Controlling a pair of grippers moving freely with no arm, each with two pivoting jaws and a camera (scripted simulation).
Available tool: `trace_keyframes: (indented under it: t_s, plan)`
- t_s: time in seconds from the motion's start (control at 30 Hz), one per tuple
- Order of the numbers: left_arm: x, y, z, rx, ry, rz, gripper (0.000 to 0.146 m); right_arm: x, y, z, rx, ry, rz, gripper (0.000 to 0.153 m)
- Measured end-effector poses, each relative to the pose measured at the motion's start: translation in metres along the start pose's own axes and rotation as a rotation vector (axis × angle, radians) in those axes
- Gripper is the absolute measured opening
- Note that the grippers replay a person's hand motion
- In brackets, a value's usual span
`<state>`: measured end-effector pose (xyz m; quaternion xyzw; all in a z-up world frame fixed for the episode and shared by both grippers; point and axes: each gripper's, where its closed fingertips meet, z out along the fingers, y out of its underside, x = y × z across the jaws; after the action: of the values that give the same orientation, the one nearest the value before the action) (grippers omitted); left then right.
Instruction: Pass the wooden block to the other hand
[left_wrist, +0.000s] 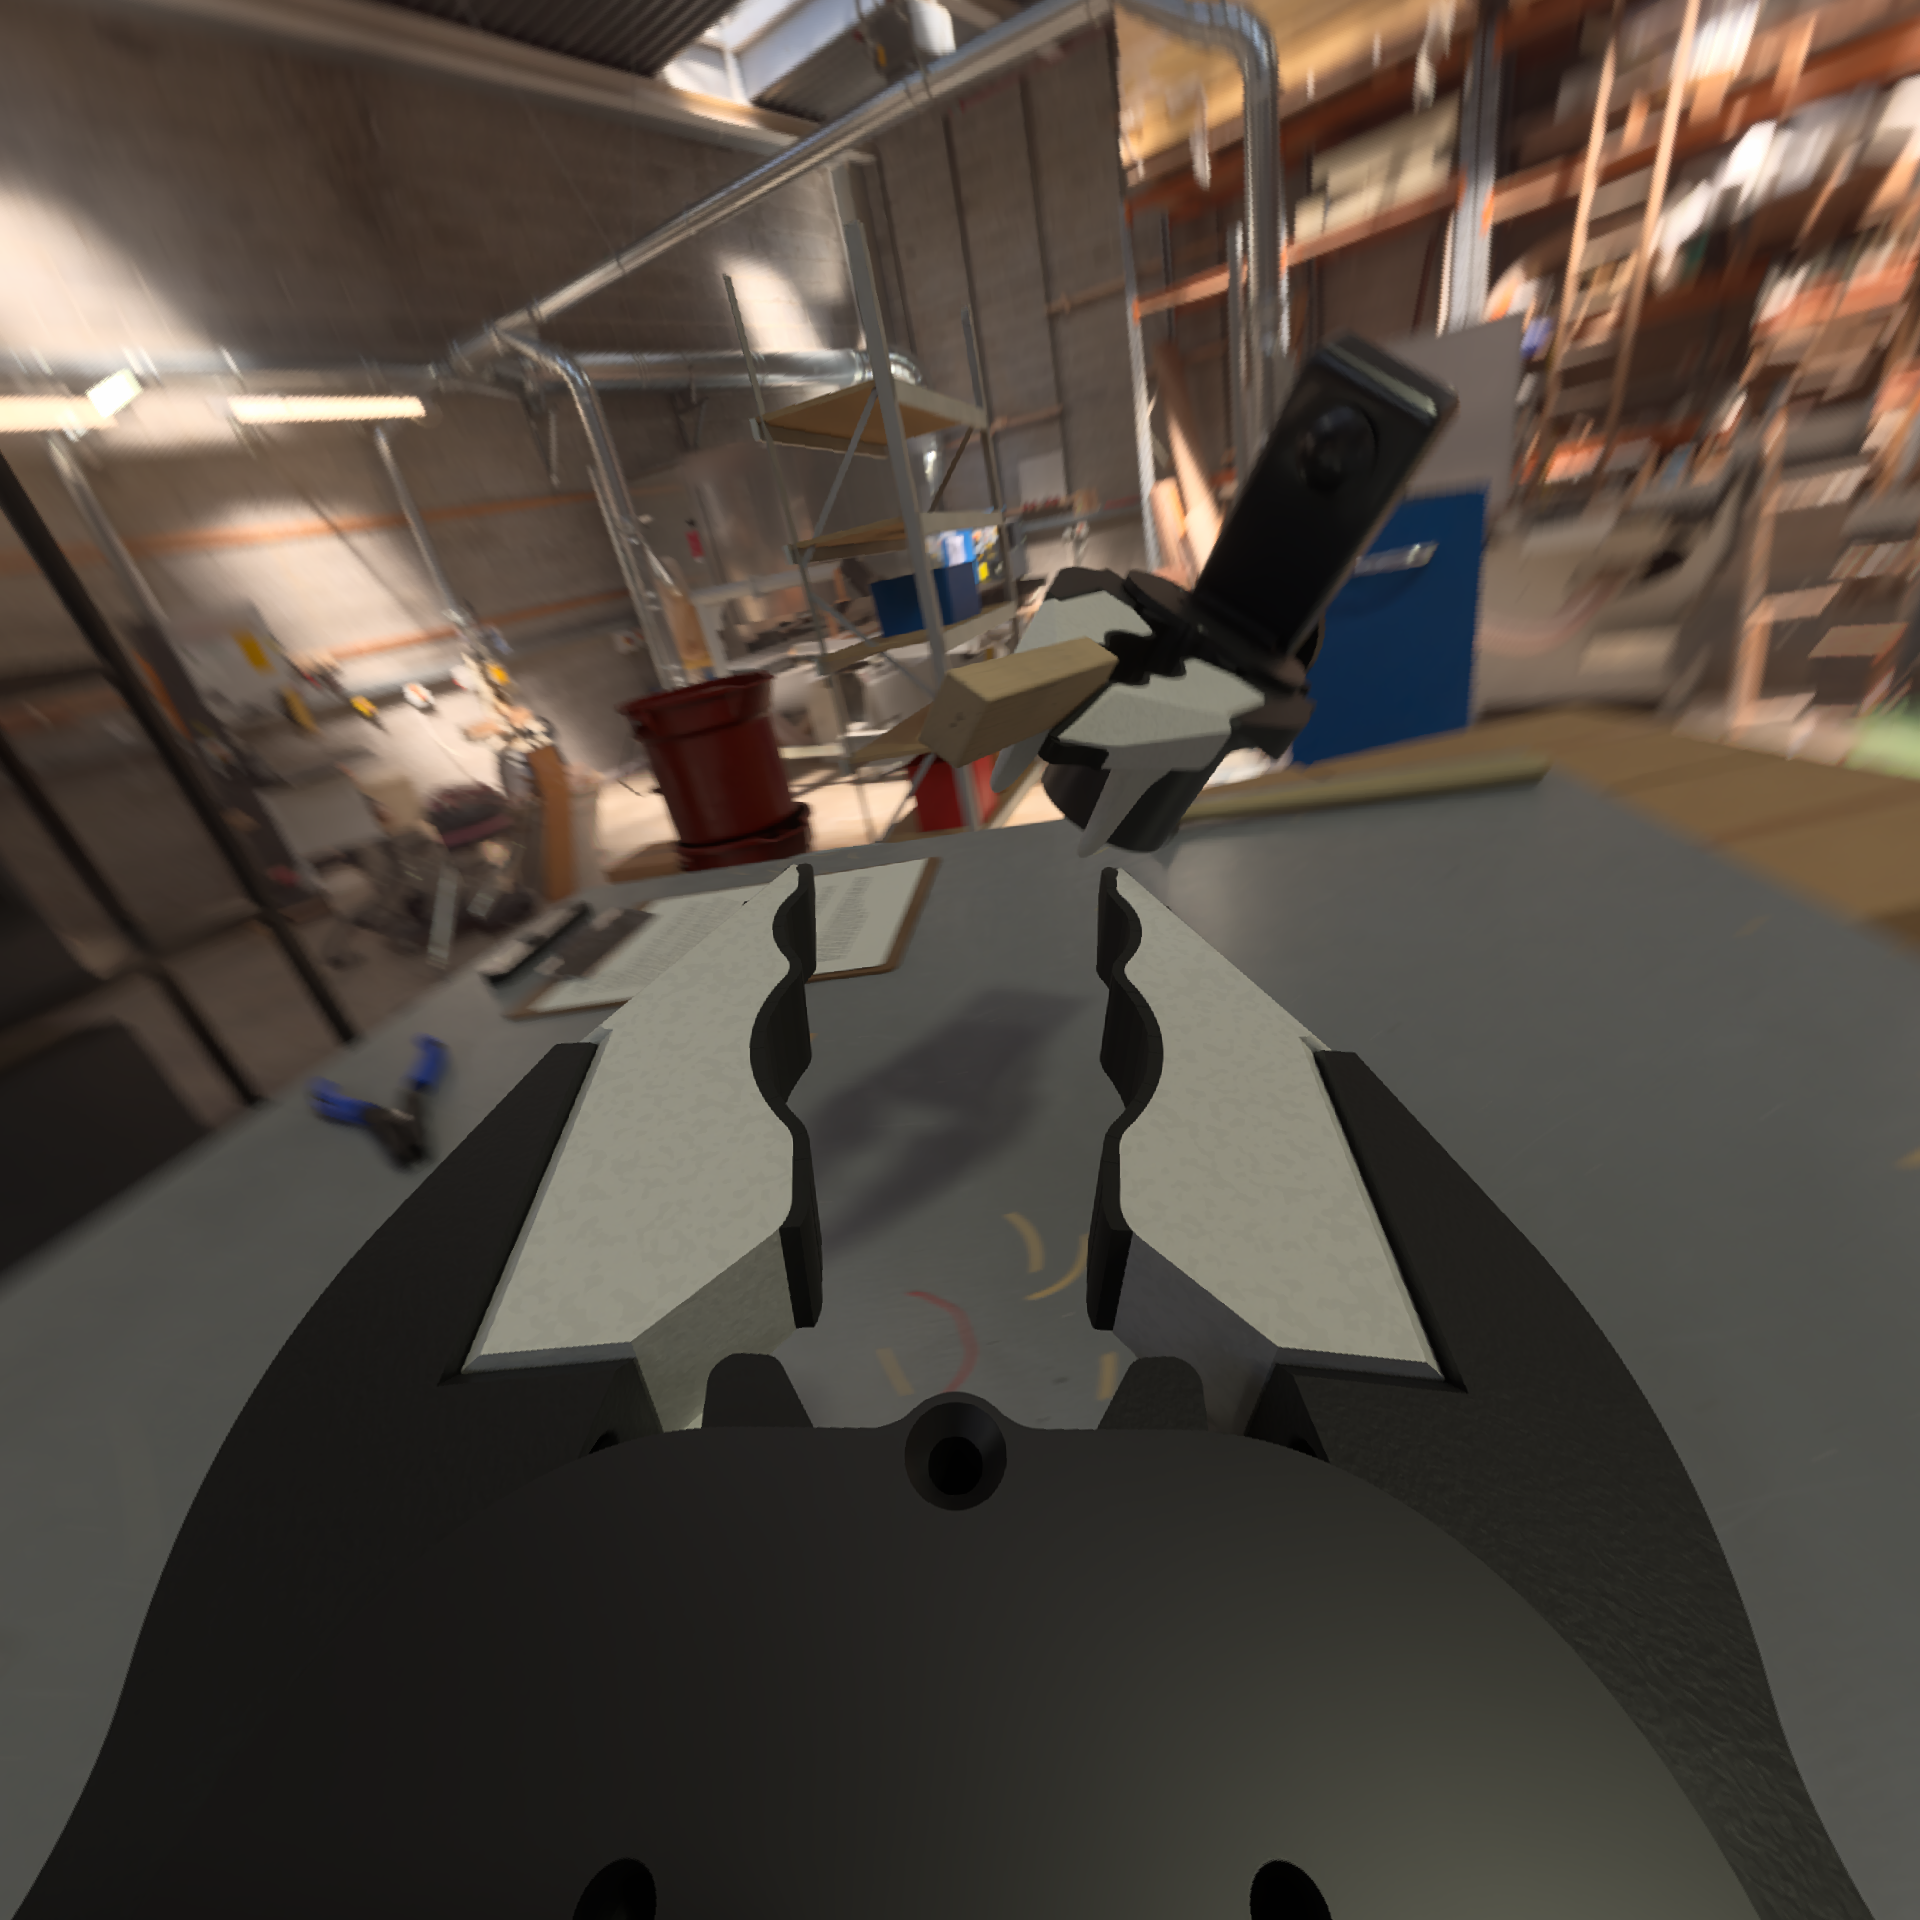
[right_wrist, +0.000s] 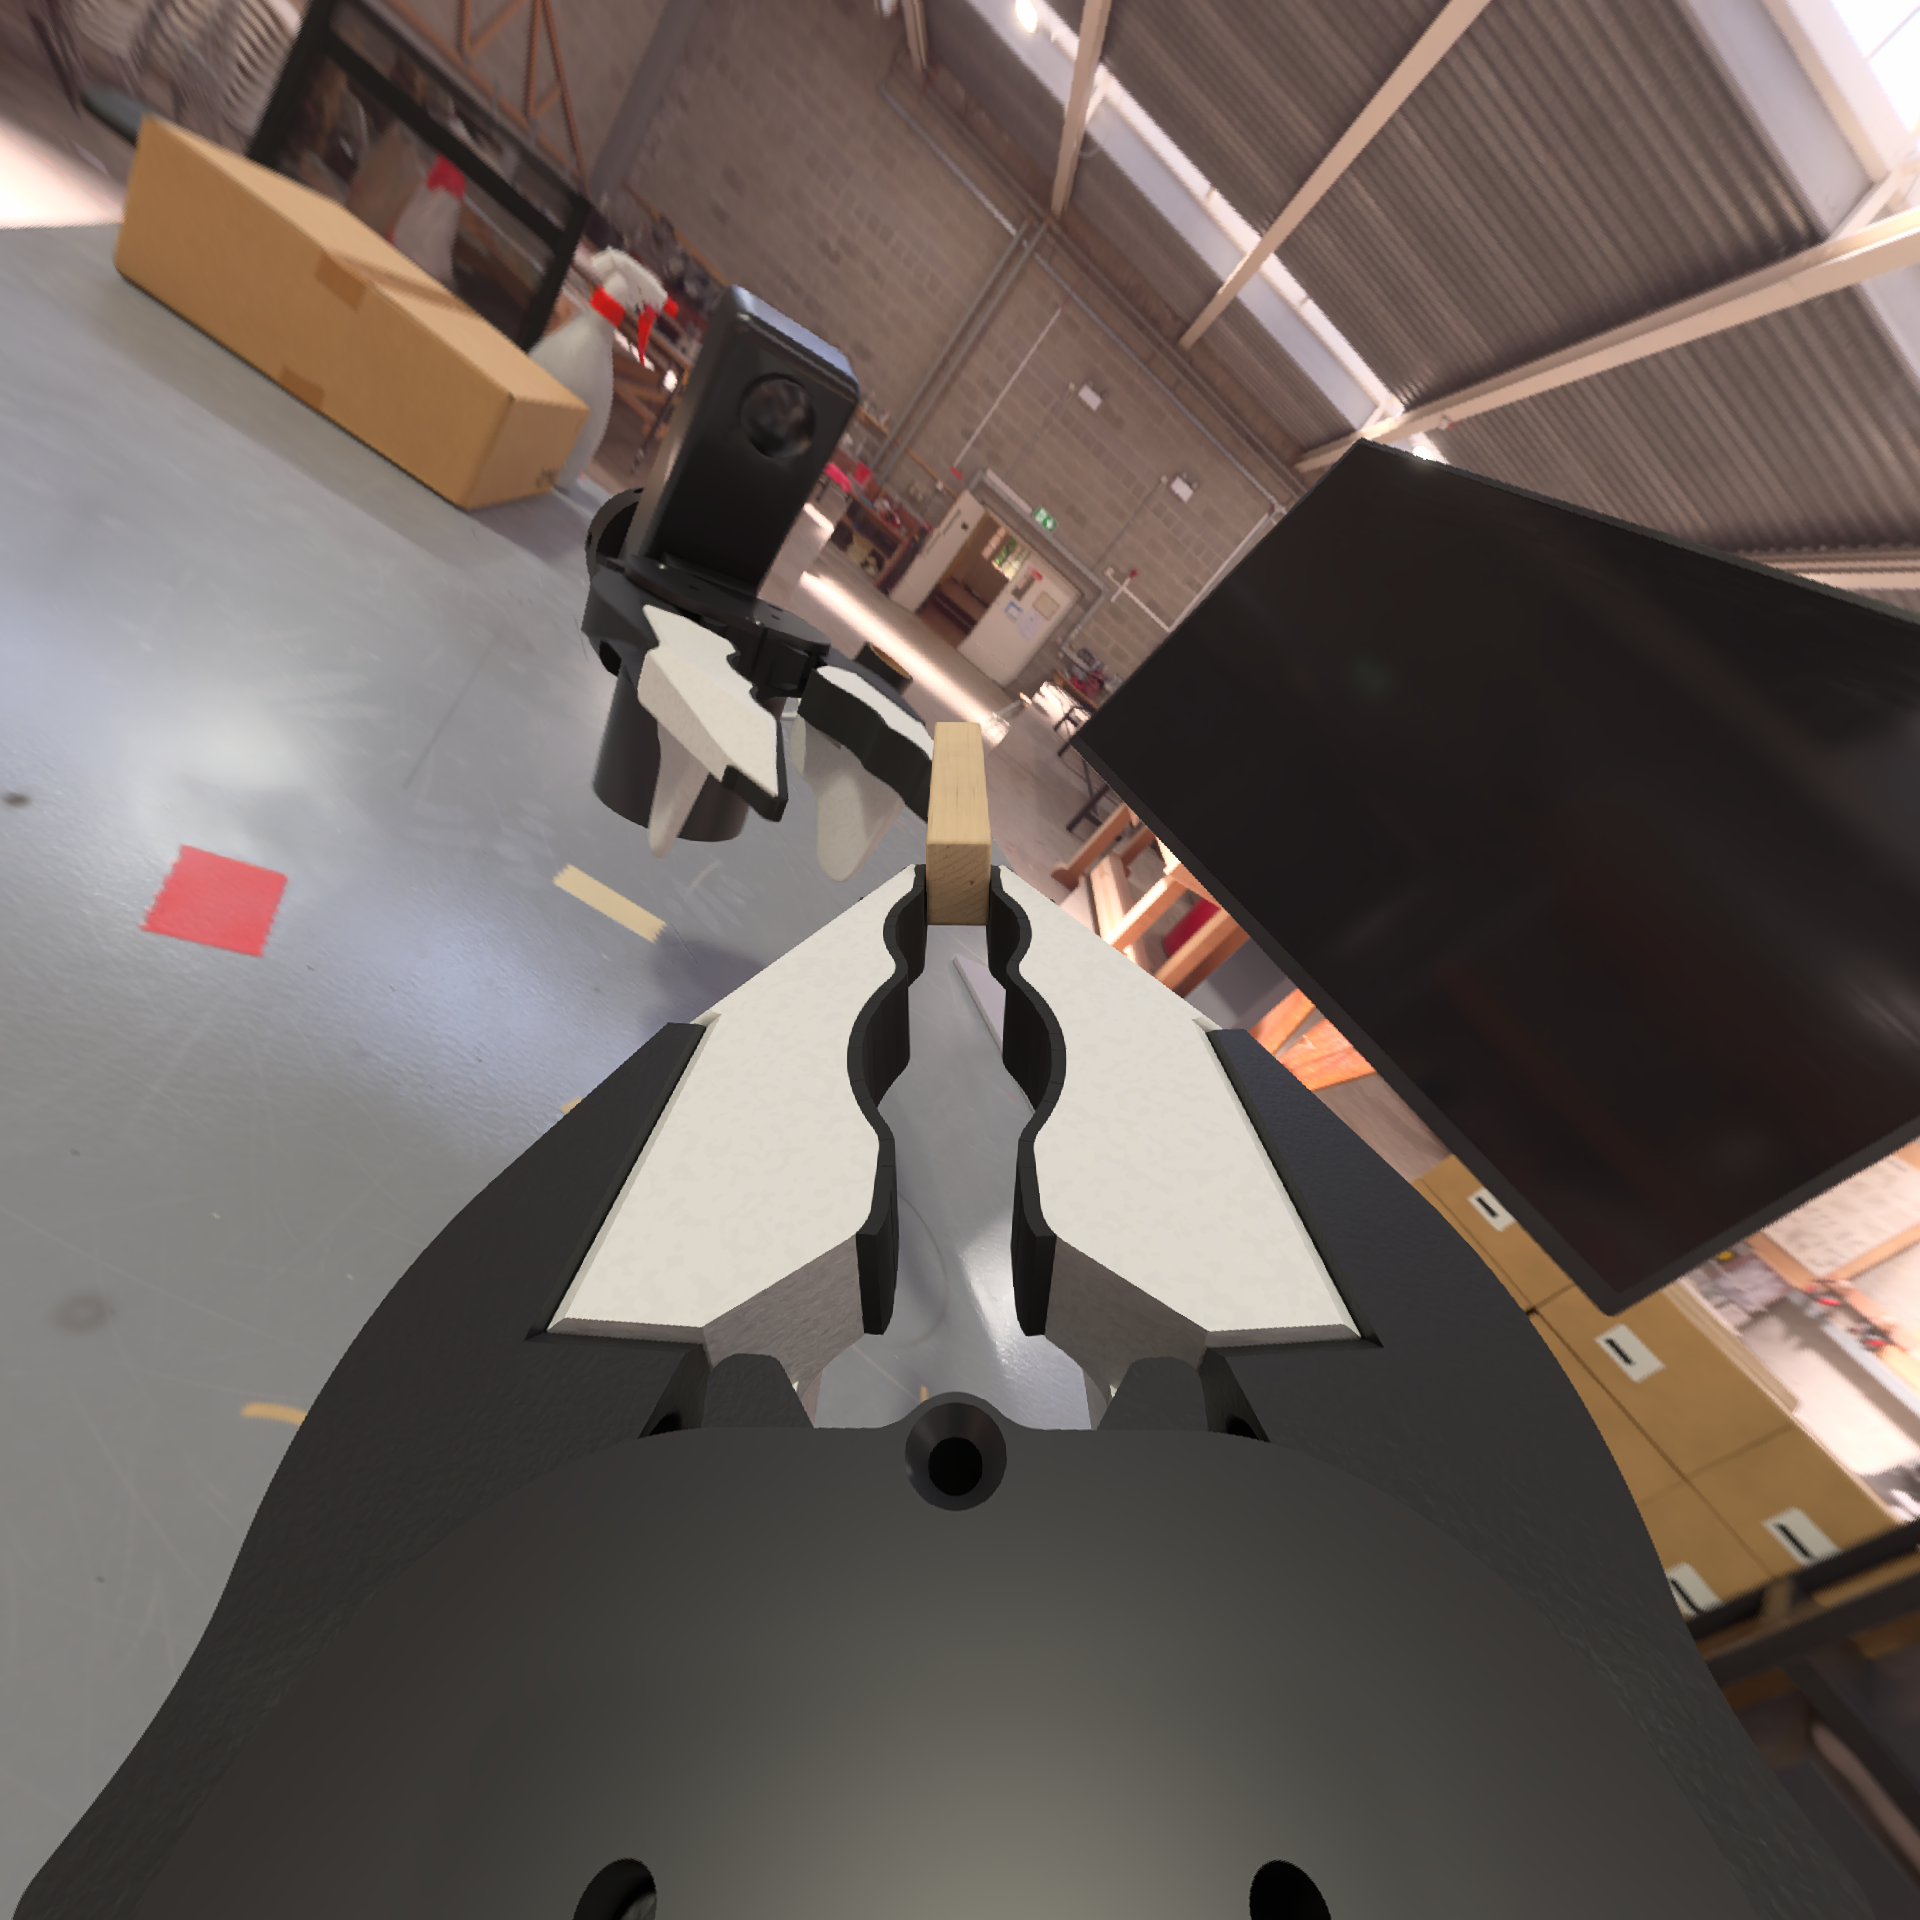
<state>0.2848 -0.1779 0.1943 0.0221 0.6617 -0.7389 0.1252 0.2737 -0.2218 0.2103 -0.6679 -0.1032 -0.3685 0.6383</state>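
Note:
The wooden block (right_wrist: 956, 862) is a small light-coloured bar. My right gripper (right_wrist: 956, 896) is shut on its near end, and the block sticks out forward past the fingertips. In the left wrist view the block (left_wrist: 1003, 696) shows in the air above the grey table (left_wrist: 1507, 1039), held by the right gripper (left_wrist: 1101, 675) ahead and slightly right. My left gripper (left_wrist: 954, 894) is open and empty, a short way below and in front of the block. In the right wrist view the left gripper (right_wrist: 758, 842) hovers just left of the block, jaws apart, not touching it.
A clipboard with paper (left_wrist: 727, 935) and blue-handled pliers (left_wrist: 384, 1101) lie on the table to the left. A red bucket (left_wrist: 717, 758) stands beyond the edge. A cardboard box (right_wrist: 332, 312), a red square patch (right_wrist: 215, 899) and a black flat panel (right_wrist: 1507, 852) show in the right wrist view.

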Motion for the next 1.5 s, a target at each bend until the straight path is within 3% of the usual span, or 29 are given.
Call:
trace_keyframes:
  t_s: [0.1, 0.23, 0.57, 0.8, 0.87, 0.9, 0.97, 1.03, 1.1, 1.17, 1.3, 1.4, 1.5]
  plan:
    - [0.005, -0.005, 0.001, -0.05, -0.016, 0.223, 0.05, -0.003, -0.002, 0.001, 0.041, -0.012, 0.055, 0.01]
    - [0.007, -0.008, 0.005, -0.087, -0.034, 0.364, 0.043, -0.007, -0.002, 0.002, 0.046, -0.03, 0.085, 0.01]
    - [0.012, -0.004, 0.006, -0.097, -0.017, 0.407, 0.028, -0.01, 0.001, 0.002, 0.028, -0.052, 0.1, 0.01]
    - [0.012, -0.001, 0.004, -0.103, 0.002, 0.389, 0.026, -0.011, 0.003, 0.002, 0.007, -0.063, 0.101, 0.01]
    - [0.009, -0.001, 0.003, -0.088, -0.002, 0.307, 0.03, -0.01, 0.004, 0.003, -0.004, -0.049, 0.08, 0.01]
    - [0.009, -0.001, 0.002, -0.072, 0.012, 0.22, 0.039, -0.01, 0.005, 0.003, -0.018, -0.043, 0.06, 0.01]
    - [0.01, -0.001, 0.001, -0.024, 0.083, -0.046, 0.059, -0.011, 0.008, 0.004, -0.058, -0.041, 0.001, 0.01]
    - [0.015, -0.004, 0.002, 0.029, 0.188, -0.353, 0.07, -0.013, 0.007, 0.006, -0.074, -0.052, -0.04, 0.01]
    - [0.019, -0.005, 0.007, 0.069, 0.269, -0.575, 0.066, -0.014, 0.006, 0.008, -0.084, -0.063, -0.073, 0.01]
    - [0.022, -0.007, 0.011, 0.104, 0.327, -0.706, 0.056, -0.014, 0.006, 0.01, -0.095, -0.078, -0.089, 0.01]
    - [0.019, -0.009, 0.014, 0.172, 0.364, -0.858, 0.016, -0.015, 0.006, 0.011, -0.102, -0.092, -0.102, 0.01]
    - [0.018, -0.007, 0.014, 0.157, 0.361, -0.902, 0.016, -0.014, 0.008, 0.011, -0.117, -0.088, -0.107, 0.011]
    - [0.018, -0.008, 0.014, 0.147, 0.38, -0.942, 0.016, -0.012, 0.004, 0.011, -0.095, -0.084, -0.104, 0.036]
